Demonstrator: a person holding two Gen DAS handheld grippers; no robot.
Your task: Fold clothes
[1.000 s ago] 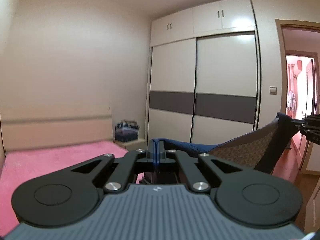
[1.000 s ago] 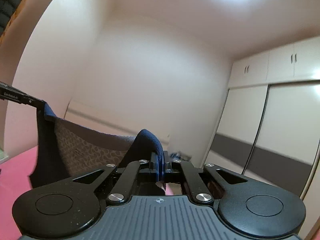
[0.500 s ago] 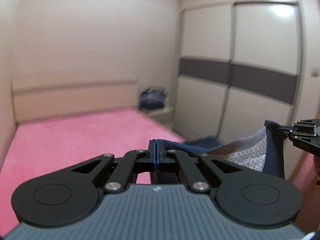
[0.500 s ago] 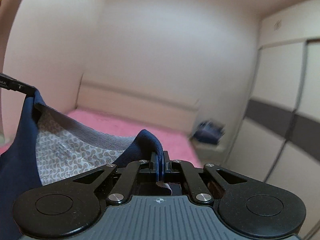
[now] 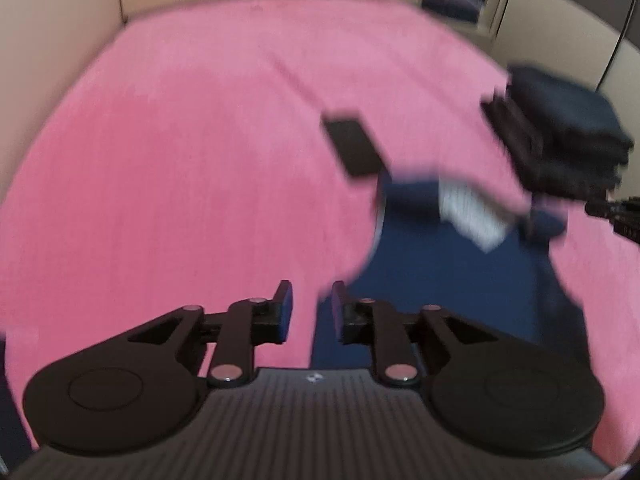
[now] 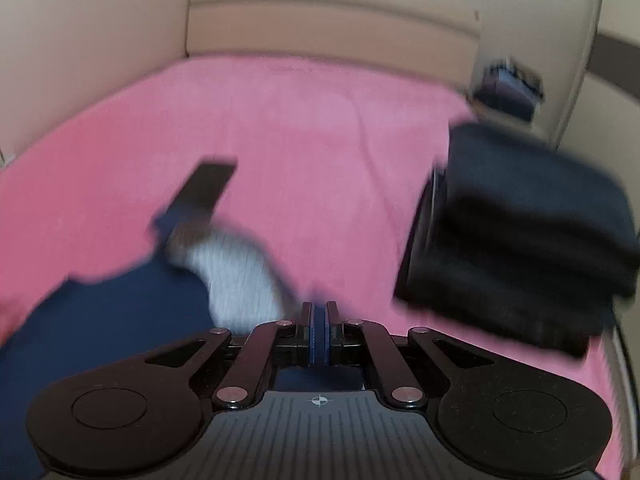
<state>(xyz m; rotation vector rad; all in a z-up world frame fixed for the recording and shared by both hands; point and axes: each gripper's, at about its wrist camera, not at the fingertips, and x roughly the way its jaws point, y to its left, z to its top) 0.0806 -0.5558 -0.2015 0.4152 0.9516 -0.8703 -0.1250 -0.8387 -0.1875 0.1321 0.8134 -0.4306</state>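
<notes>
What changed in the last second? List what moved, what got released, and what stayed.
Both grippers swung down from the walls and wardrobe toward the pink bed. The navy garment, held up stretched between them before, now lies on the bed. The left gripper has opened and let it go. The right gripper stays shut on it.

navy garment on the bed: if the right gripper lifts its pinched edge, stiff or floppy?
Probably floppy: the navy garment lies slumped on the pink bedspread, one corner flipped to show its pale lining. Likely light, since a thin edge sits between the right gripper pads. The rest would likely hang and drag; the left gripper is open.
</notes>
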